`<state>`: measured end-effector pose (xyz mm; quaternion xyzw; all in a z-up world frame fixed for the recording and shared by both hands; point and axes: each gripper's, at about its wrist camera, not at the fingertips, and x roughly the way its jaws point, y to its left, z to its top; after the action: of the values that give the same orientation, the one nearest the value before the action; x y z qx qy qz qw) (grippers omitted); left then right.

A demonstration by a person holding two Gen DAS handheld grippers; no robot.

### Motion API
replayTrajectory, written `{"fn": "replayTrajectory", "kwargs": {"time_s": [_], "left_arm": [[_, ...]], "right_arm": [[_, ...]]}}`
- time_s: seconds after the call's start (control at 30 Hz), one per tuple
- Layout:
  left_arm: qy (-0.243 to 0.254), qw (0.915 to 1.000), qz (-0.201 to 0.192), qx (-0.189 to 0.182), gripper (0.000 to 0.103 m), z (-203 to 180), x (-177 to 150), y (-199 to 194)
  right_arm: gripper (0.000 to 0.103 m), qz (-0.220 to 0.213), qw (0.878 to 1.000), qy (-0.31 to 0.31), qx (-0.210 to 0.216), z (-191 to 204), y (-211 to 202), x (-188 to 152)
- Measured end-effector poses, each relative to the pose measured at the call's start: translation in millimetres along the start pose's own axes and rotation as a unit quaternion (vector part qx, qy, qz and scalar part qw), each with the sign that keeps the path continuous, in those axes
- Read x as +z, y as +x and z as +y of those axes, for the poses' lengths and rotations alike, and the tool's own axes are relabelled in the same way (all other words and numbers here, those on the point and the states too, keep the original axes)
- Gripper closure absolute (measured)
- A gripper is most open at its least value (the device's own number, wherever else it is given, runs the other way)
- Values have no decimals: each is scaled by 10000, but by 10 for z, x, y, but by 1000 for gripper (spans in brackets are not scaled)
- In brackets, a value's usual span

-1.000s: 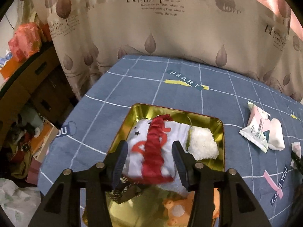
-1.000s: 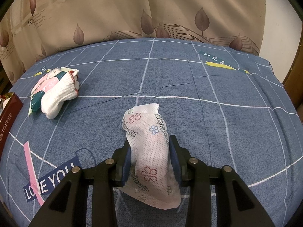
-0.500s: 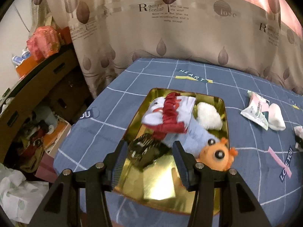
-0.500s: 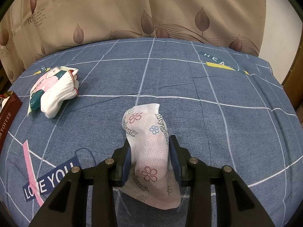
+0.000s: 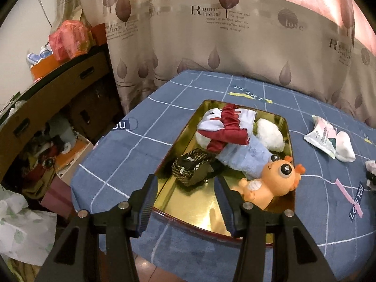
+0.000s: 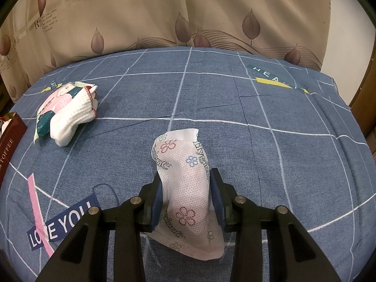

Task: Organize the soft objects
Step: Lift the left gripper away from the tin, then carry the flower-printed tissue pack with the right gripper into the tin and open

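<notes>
A gold tin tray (image 5: pixel 178 202) lies on the blue cloth-covered table and holds a white and red plush (image 5: pixel 218 127), a pale blue soft toy (image 5: pixel 244 157), an orange big-eyed toy (image 5: pixel 272 178), a white fluffy piece (image 5: pixel 270 134) and a woven dark pouch (image 5: pixel 192 169). My left gripper (image 5: pixel 185 202) hangs open over the tray's near edge, with nothing between its fingers. My right gripper (image 6: pixel 185 199) is shut on a white floral-print soft packet (image 6: pixel 185 183) just above the cloth. A white sock (image 6: pixel 72 115) lies on a pink and green packet (image 6: pixel 51 103) at the left.
A leaf-print curtain (image 5: pixel 211 35) hangs close behind the table. Left of the table stand brown boxes and clutter (image 5: pixel 47 122), with a white bag (image 5: pixel 21 230) on the floor. A dark red toffee box (image 6: pixel 9 141) sits at the left edge of the right wrist view.
My left gripper has drawn back from over the plush toys toward the tray's near edge, still open, so the whole tray now shows. The right gripper and its packet have not moved.
</notes>
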<state>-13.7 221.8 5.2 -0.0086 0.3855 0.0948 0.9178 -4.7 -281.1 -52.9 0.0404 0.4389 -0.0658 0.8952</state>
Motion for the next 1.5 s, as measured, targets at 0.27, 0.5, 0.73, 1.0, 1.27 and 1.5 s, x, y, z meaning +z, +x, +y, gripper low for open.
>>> {"fn": "replayTrajectory", "kwargs": {"time_s": [0.27,0.5,0.73,1.0,1.27,1.5], "left_arm": [[-221,9991,117,-339,52,92,3,52],[-380,9990,15,-239,52,164,17,33],[-394,9991,35,-143,52,185,18,49],[-373,9992,69,-110,52,171,6,46],[-376,9993,-35,-11,52,191,13,13],[-545,9984,-90,91,52,292,33,9]], "right_arm": [[68,-1,10000,9,37,-26,-9,3],[76,-19,10000,-2,13,-14,-27,15],[77,-32,10000,9,-3,104,-48,35],[77,-116,9996,-145,225,381,-186,99],[77,-191,9956,-622,671,973,-316,135],[78,-308,9862,-1098,1198,1593,-516,216]]}}
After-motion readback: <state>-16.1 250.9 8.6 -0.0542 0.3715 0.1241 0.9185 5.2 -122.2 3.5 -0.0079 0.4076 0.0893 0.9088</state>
